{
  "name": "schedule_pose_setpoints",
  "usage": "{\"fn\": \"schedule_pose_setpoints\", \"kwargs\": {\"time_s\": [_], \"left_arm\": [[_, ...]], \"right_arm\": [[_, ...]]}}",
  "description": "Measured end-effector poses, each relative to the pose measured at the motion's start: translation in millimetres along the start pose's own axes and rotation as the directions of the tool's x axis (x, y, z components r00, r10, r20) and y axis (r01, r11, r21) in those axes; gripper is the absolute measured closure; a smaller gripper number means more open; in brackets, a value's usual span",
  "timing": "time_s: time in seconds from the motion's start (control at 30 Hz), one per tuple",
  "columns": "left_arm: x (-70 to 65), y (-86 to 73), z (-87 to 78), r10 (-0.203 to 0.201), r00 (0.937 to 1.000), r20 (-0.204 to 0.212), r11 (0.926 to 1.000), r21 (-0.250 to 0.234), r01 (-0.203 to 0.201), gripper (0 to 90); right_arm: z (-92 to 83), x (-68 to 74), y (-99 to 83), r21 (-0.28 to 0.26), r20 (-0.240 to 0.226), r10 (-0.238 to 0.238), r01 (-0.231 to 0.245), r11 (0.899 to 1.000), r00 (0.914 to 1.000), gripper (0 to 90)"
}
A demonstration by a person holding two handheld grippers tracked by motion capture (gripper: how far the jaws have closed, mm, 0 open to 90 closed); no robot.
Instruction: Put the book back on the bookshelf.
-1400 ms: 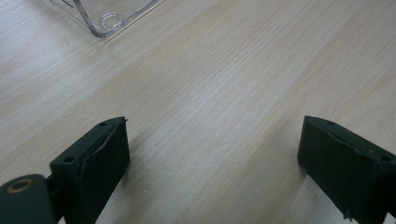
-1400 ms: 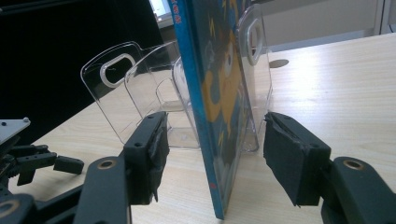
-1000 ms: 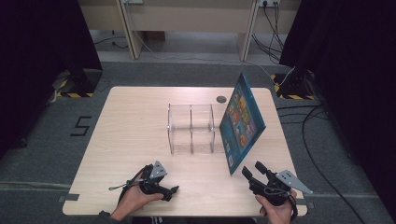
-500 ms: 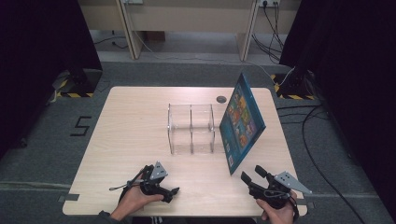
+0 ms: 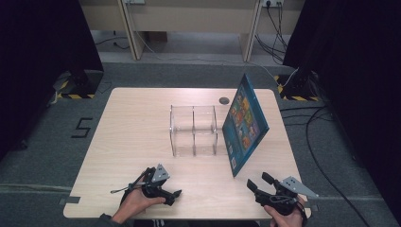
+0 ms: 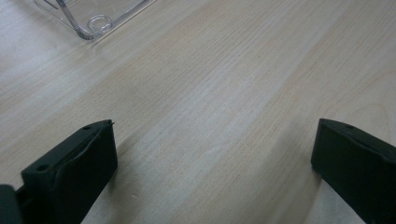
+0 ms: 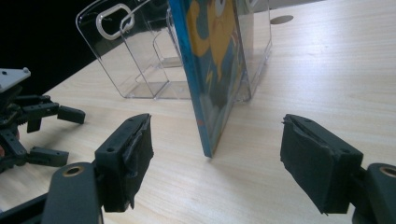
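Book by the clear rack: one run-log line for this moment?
book: leaning on clear rack | left gripper: open, empty, near edge | right gripper: open, facing book, not touching

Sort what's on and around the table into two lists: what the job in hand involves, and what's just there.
In the job:
- picture book, leaning against the rack
- clear plastic rack
- right gripper, open, pointed at the book's edge
- left gripper, open, over bare table

Just there:
- round cable hole in the tabletop
- floor cables
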State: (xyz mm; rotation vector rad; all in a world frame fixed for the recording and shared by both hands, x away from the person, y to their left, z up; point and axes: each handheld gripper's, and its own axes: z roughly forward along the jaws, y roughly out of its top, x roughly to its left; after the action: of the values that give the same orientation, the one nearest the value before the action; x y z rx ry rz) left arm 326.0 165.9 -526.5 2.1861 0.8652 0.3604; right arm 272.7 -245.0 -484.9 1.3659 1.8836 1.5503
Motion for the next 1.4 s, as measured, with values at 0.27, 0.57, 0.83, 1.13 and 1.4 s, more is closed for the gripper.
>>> {"fn": "schedule_pose_setpoints", "kwargs": {"time_s": [0.27,0.57,0.83,1.13,1.4], "left_arm": [[0.0,0.0,0.0,0.000,1.0000,0.000,1.0000,0.000,0.000,0.0],[0.0,0.0,0.0,0.000,1.0000,0.000,1.0000,0.000,0.000,0.0],[0.0,0.0,0.0,0.000,1.0000,0.000,1.0000,0.000,0.000,0.0],[-0.2,-0.1,-0.1,-0.001,1.0000,0.000,1.0000,0.000,0.001,0.0],[-0.2,-0.1,-0.1,0.000,1.0000,0.000,1.0000,0.000,0.000,0.0]], "right_arm": [[-5.8,-3.7,-3.5,0.028,0.009,-0.008,0.008,1.000,0.9999,24.1],[-11.9,-5.7,-8.5,0.083,0.026,-0.029,0.027,0.996,0.9992,22.2],[-16.9,-6.6,-11.8,0.108,0.044,-0.065,0.060,0.992,0.9969,21.6],[-18.4,-4.6,-17.1,0.193,0.069,-0.140,0.124,0.973,0.9878,20.1],[-17.8,-3.4,-22.1,0.251,0.058,-0.179,0.159,0.955,0.9822,19.3]]}}
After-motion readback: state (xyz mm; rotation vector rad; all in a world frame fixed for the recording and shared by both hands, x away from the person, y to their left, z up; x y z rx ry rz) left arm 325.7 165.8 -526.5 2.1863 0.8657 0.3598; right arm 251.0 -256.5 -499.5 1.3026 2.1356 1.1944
